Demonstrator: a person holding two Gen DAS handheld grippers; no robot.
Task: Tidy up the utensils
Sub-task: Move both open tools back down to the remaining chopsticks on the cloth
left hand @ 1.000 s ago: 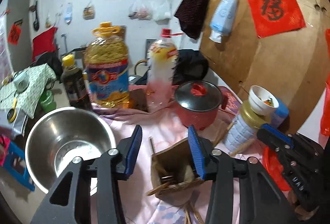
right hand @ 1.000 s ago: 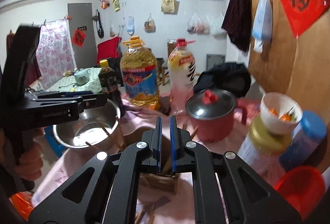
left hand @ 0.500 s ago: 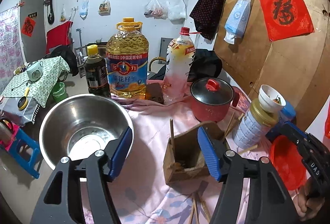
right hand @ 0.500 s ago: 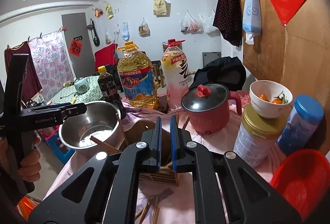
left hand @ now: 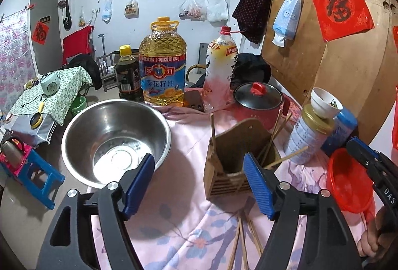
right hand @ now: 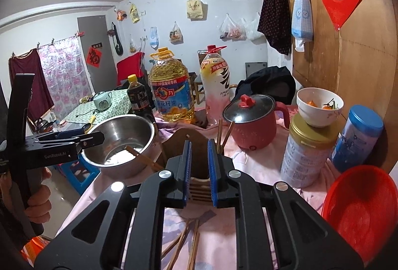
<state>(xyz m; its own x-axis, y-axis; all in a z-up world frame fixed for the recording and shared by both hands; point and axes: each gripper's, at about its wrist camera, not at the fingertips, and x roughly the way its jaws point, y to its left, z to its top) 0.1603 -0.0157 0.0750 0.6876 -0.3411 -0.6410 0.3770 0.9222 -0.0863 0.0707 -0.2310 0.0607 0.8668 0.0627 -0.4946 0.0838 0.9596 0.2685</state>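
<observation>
Brown wooden holder [left hand: 231, 160], pink floral tablecloth [left hand: 189, 232], red basket [right hand: 360, 205].

Both wrist views close above chopstick holder [left hand: 232, 165].

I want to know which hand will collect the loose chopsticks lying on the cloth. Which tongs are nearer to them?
Hard to call. Left tongs and right tongs, both empty, hang just above the chopsticks, beside the wooden holder.

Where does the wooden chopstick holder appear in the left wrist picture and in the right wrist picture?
Left wrist view: the wooden chopstick holder is right of centre, beside the steel bowl.
Right wrist view: the holder is in the centre, partly hidden by the right hand-held gripper.
Shared landmark: the red pot behind it.
</observation>
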